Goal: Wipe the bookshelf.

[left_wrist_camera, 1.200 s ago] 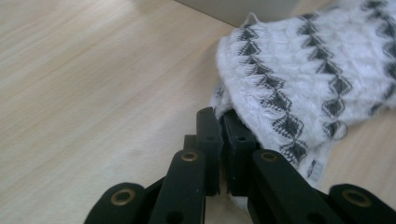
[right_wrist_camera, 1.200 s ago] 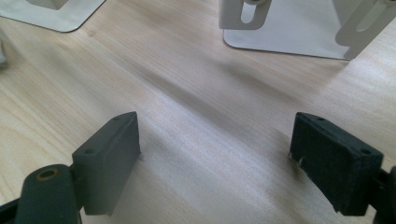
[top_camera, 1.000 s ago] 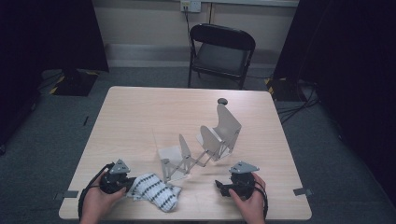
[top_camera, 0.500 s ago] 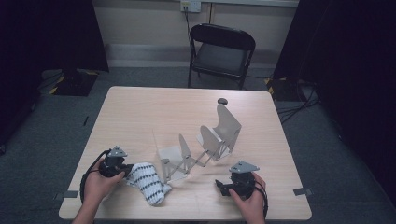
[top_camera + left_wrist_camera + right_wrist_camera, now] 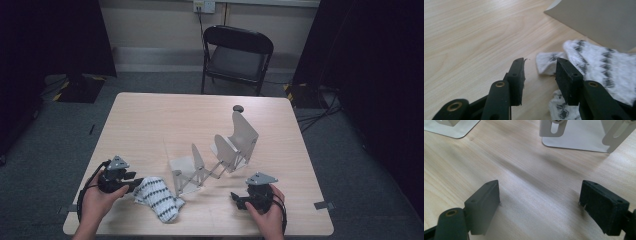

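The left hand-held gripper (image 5: 131, 183) sits at the near left of the surface (image 5: 165, 120), right at the edge of a sock (image 5: 157, 198) that lies crumpled in front of the metal rack (image 5: 215, 157). In the left gripper view its jaws have just been opening: they stand a little apart, with a gap of bare wood between the pads, and the sock's (image 5: 596, 65) white edge lies just beyond and beside the right jaw, not pinched. So this hand-held gripper (image 5: 540, 75) is released, and the sock rests on its own, probably let go so it can be taken again at a better spot.

The right hand-held gripper (image 5: 239, 200) rests low at the near right of the surface, well apart from the sock. In the right gripper view it (image 5: 539, 202) gapes wide over bare wood, grasping nothing, and faces the rack's flat feet (image 5: 574, 137); it seems to be waiting its turn.

The sock is white knit with rows of small dark diamond-like marks. It lies bunched and folded over itself rather than flat, one end toward the left hand-held gripper and the other curling toward the near edge. It touches or nearly touches the rack's nearest plate; which cannot be told. The cloth looks soft and limp, likely to sag when lifted.
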The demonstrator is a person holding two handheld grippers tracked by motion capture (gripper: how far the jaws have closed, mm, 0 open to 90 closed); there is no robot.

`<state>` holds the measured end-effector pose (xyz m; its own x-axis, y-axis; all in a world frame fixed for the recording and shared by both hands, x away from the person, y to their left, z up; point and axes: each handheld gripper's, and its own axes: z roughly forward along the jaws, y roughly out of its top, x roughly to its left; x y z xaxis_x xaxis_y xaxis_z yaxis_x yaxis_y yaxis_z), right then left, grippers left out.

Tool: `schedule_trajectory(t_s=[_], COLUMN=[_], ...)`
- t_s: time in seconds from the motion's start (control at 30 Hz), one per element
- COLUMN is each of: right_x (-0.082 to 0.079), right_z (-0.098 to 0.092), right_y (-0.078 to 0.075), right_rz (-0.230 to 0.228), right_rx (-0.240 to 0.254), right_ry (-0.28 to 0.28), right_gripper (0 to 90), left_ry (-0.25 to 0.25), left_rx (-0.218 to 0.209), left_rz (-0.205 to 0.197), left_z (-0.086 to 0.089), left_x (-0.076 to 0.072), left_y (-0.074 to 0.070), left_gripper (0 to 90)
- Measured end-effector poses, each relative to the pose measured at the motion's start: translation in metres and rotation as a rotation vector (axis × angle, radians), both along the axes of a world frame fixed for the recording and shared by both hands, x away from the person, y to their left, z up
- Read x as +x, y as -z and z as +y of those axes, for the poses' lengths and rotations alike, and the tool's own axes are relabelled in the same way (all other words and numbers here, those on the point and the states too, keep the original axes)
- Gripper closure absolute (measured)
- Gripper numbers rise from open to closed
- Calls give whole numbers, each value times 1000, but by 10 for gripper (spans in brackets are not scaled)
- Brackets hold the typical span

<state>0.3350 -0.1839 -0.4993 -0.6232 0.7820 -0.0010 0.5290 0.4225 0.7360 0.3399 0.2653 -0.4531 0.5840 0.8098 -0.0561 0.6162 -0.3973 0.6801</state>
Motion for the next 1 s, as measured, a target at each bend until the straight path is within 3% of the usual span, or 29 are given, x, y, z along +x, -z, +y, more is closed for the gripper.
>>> schedule_trajectory(t_s=[0.17,0.27,0.5,0.73,0.9,1.0], right_x=[0,0,0,1,1,1], right_z=[0,0,0,0,0,0], right_y=[0,0,0,0,0,0], right_rz=[0,0,0,-2,-2,-2], right_rx=[0,0,0,-1,-2,-1], right_ry=[-1,0,1,-1,-2,-1], right_gripper=[161,161,161,160,160,160], left_ry=[32,32,7,24,52,91], left_rx=[17,9,9,2,-1,-22], left_rz=[1,-8,16,-2,-24,-9], left_z=[-9,-11,-7,-11,-24,-38], left_x=[-9,-11,-5,-11,-20,-27], left_y=[-2,-3,3,-13,-24,-21], left_gripper=[564,559,558,556,539,545])
